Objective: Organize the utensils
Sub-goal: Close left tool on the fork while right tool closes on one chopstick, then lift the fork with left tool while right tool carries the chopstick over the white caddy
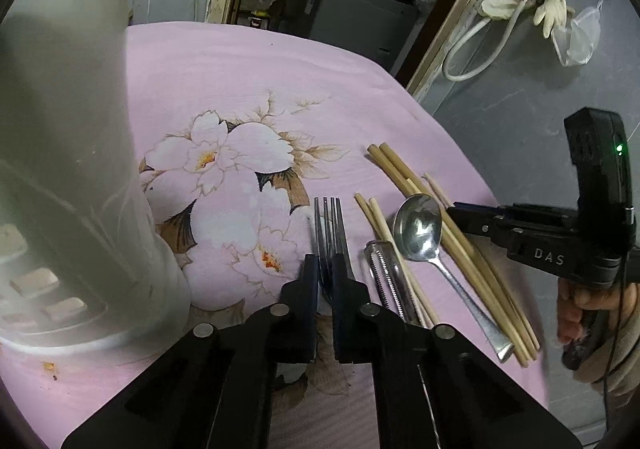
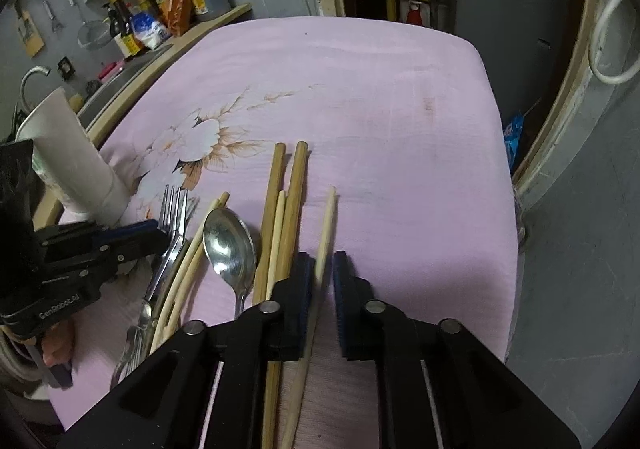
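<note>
My left gripper [image 1: 325,269] is shut on a steel fork [image 1: 329,225], tines pointing away, low over the pink flowered cloth [image 1: 248,73]. The fork also shows in the right wrist view [image 2: 172,225]. A white utensil holder [image 1: 76,153] stands close at the left; it also shows in the right wrist view [image 2: 76,161]. My right gripper [image 2: 320,269] is open around a pale chopstick [image 2: 326,229] lying on the cloth. Beside it lie a spoon [image 2: 230,245], two brown chopsticks [image 2: 288,209] and several pale chopsticks [image 2: 188,269]. A peeler [image 1: 386,277] lies next to the fork.
The cloth [image 2: 380,89] covers the table; its right edge drops to a grey floor [image 2: 580,269]. A counter with bottles [image 2: 160,9] and a sink stands at the far left. A dark cabinet [image 1: 352,17] stands behind the table.
</note>
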`<state>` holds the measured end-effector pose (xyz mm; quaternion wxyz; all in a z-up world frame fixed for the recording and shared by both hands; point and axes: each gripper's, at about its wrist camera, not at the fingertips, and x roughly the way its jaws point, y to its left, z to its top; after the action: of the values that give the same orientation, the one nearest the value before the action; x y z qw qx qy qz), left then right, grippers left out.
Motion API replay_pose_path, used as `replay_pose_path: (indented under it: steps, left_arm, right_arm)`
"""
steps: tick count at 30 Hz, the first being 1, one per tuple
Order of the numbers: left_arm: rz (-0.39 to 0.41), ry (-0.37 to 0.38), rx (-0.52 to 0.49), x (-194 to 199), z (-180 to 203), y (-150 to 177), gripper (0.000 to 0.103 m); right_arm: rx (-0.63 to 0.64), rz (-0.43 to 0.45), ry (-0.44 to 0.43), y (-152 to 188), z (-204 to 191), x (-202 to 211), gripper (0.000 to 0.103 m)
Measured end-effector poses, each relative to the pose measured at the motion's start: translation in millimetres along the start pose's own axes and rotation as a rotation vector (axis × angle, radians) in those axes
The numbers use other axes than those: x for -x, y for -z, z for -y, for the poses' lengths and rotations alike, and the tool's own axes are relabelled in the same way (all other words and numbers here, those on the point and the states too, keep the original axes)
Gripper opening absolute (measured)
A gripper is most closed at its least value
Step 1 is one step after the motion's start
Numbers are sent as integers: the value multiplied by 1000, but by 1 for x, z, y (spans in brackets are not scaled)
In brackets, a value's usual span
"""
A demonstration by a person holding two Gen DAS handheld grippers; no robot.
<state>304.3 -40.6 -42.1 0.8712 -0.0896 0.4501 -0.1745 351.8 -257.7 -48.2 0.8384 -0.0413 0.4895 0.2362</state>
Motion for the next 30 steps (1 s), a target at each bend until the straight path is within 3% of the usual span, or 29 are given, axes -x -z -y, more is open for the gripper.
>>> replay_pose_path:
  steps: [10,14,25,30]
  left_arm:
    - [110,-7,-39,36,11,14,1]
    - [186,-30,-58,52,18,23,0]
    - [569,-139,-136,114,49,50,0]
    - [686,-175,-145,143,44,53,0]
  right_arm:
    - [-63,133,-62,23,-4,26,3]
    - [-49,244,-60,35,-16,47,3]
    - [42,679,-46,68,-76,106,3]
    - [95,822,-55,64,-104,123,3]
